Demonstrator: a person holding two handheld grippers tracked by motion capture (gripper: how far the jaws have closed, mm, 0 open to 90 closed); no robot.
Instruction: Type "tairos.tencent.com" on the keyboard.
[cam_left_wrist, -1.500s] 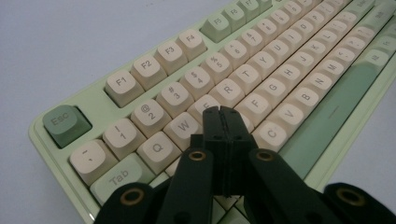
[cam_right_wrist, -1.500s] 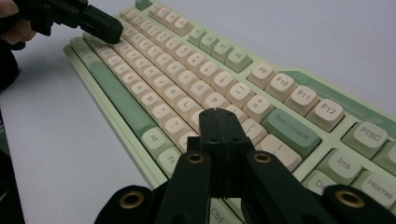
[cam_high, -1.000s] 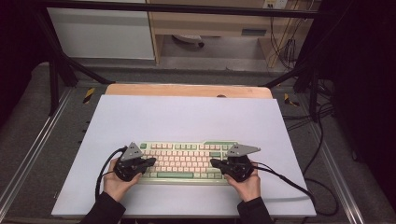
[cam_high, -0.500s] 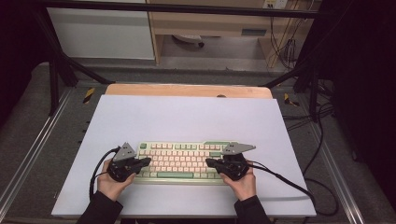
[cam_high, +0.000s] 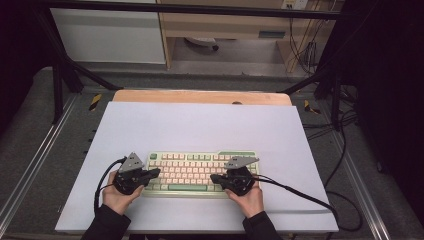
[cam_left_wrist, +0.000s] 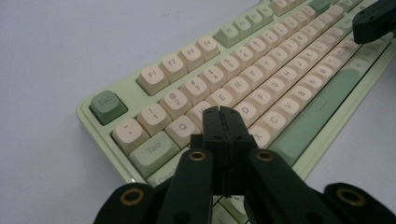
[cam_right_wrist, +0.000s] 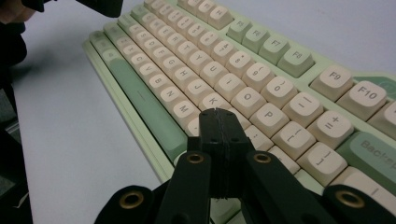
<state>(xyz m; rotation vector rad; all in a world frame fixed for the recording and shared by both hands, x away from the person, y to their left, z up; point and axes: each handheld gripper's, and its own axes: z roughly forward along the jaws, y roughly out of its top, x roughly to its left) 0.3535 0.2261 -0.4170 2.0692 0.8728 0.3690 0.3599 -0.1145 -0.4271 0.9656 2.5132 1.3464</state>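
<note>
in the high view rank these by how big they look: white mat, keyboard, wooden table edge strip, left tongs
1. white mat
2. keyboard
3. wooden table edge strip, close to the keyboard in area, so that order is unsure
4. left tongs

Low in the high view, both hands enter from the bottom edge, the left gripper (cam_high: 156, 172) at lower left and the right gripper (cam_high: 214, 178) at lower centre-right pointing inward toward each other, jaws pressed together, apparently empty, cables trailing outward.
</note>
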